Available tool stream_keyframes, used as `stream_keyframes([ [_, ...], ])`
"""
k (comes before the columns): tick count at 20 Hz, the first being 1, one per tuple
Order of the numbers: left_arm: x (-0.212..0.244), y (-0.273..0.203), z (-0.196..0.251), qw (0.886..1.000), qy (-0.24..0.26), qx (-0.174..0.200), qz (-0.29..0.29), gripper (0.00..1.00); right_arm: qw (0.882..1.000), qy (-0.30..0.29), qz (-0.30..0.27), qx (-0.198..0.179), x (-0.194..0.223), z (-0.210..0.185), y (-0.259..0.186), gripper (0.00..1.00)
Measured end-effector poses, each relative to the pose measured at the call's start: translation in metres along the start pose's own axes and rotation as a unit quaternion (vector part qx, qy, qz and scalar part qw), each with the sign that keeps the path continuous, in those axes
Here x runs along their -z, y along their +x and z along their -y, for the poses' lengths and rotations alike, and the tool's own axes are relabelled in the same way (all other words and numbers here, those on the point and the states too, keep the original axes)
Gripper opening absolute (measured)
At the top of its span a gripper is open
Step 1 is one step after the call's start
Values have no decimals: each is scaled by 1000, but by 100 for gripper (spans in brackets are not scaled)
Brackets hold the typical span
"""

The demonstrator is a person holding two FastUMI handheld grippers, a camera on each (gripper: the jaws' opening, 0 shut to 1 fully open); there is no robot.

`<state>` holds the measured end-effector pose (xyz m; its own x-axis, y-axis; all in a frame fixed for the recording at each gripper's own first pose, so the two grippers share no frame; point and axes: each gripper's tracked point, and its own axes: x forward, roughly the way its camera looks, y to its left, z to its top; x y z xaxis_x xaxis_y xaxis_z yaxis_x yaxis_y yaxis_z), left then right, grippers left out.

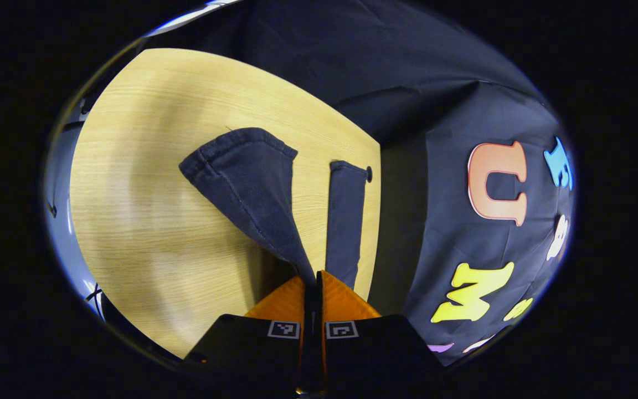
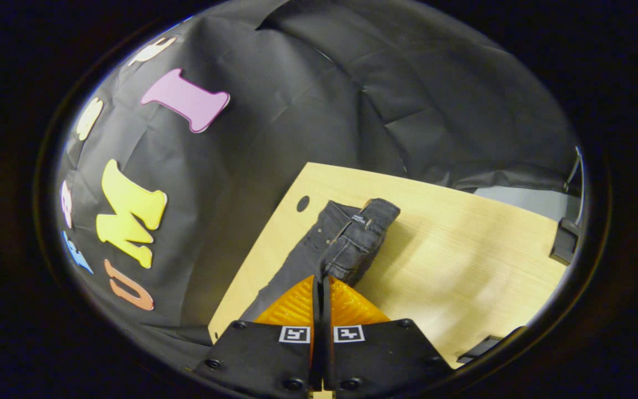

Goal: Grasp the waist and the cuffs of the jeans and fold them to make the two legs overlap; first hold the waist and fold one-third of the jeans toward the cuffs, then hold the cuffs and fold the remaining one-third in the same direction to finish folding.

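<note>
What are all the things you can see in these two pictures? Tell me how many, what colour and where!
jeans: one pair, dark blue-black, lying on the table; the cuff end is lifted in the left gripper view, the waist end is lifted in the right gripper view.
table: one, light wood, under the jeans, with a small dark hole near its edge.
booth wall: black cloth, behind and beside the table.
left tongs: one, at the bottom of the left gripper view, shut on the jeans' cuff end.
right tongs: one, at the bottom of the right gripper view, shut on the jeans' waist end.
</note>
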<state>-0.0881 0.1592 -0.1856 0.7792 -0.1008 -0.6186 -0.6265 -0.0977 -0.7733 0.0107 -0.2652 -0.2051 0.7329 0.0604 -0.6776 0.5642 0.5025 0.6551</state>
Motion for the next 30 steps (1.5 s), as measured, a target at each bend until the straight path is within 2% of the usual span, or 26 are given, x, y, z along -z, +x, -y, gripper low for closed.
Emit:
stream_keyframes([
  [4,-3,17,27,1000,16,5,-10,3,1000,-3,1,-12,-10,-23,12,1],
  [5,-3,22,34,1000,21,6,-13,3,1000,-3,1,-15,-13,-28,17,5],
  [6,-3,28,40,999,27,5,-16,3,1000,-4,1,-16,-16,-32,23,0],
  [14,-13,96,90,996,90,-11,-23,3,999,-23,0,-24,-33,-78,79,1],
  [15,-15,106,95,995,96,-13,-23,3,999,-25,0,-23,-34,-82,88,5],
  [16,-17,115,95,994,103,-18,-23,3,1000,-22,0,-21,-37,-84,97,1],
  [19,-22,147,102,992,118,-30,-24,4,1000,-13,-4,-17,-38,-92,126,1],
  [26,-25,216,108,984,159,-69,-29,4,999,-31,-9,9,-36,-95,184,1],
  [29,-25,239,100,982,161,-88,-34,4,999,-32,-15,22,-33,-89,206,1],
  [30,-25,246,96,981,164,-93,-34,3,999,-36,-17,26,-30,-87,210,5],
])
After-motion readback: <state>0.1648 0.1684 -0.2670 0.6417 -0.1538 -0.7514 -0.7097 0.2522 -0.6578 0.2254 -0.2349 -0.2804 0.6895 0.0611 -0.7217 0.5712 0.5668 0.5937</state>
